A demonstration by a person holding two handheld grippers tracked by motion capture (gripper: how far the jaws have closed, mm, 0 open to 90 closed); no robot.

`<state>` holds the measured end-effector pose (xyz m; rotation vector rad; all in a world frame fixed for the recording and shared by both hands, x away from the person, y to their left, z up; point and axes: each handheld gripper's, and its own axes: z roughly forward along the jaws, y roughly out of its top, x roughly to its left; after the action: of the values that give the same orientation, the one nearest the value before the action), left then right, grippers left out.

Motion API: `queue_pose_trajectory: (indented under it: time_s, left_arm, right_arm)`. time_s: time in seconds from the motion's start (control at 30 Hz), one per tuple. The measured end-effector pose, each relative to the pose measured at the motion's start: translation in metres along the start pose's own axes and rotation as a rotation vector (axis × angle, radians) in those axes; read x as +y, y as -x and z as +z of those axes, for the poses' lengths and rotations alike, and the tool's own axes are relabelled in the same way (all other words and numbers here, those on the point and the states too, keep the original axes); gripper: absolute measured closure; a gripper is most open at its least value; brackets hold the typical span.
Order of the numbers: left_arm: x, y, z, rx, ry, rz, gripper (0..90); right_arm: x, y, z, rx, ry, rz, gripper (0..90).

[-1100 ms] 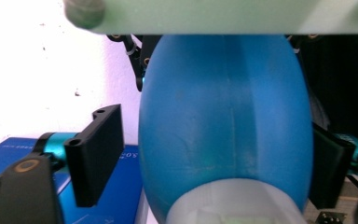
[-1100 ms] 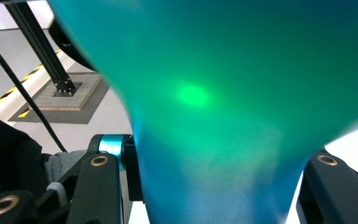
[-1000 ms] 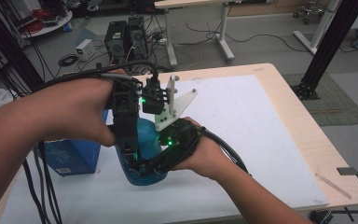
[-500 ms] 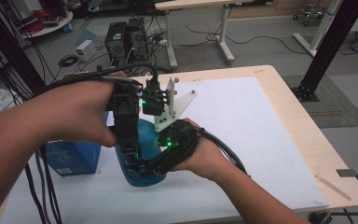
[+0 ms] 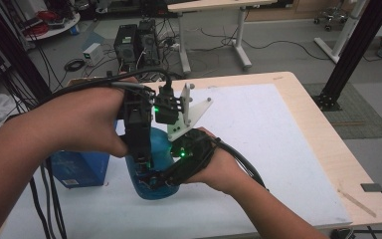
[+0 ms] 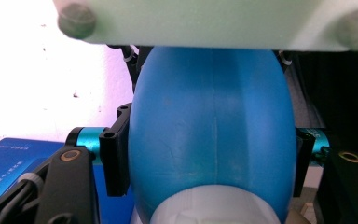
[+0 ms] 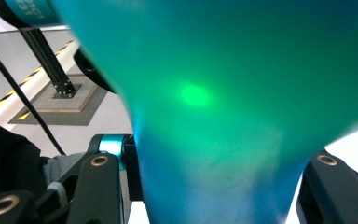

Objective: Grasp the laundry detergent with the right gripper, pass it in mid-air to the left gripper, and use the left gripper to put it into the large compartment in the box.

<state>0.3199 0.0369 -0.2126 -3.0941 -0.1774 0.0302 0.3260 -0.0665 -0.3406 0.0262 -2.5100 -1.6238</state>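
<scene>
A blue plastic bottle (image 5: 155,150) with a rounded body stands on the white mat, near the table's left front. My left gripper (image 5: 142,164) comes down on it from above. In the left gripper view its jaws press both sides of the bottle's body (image 6: 212,135), above a whitish end (image 6: 214,207). My right gripper (image 5: 161,177) reaches in from the right, low on the bottle. In the right gripper view (image 7: 219,186) its jaws close on a narrow part of the bottle (image 7: 223,116), which carries a green light spot.
A blue box (image 5: 79,167) stands just left of the bottle, and its corner (image 6: 14,156) lies beside my left jaw. The white mat (image 5: 258,129) covers most of the wooden table (image 5: 328,149). Cables trail from both grippers. Computer cases and desks stand on the floor beyond.
</scene>
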Motion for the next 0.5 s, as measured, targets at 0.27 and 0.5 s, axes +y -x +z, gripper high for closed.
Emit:
queue_pose_trajectory:
  time_s: [0.27,0.5]
  left_arm:
    - [0.0005,0.0020,0.0002,0.004,0.007,-0.017,37.9]
    - [0.0016,0.0026,-0.0013,0.002,-0.001,-0.030,38.4]
  right_arm:
    - [-0.0002,0.0001,-0.0006,0.000,-0.003,-0.002,46.1]
    - [-0.0003,0.0003,-0.0013,0.015,0.001,-0.002,45.8]
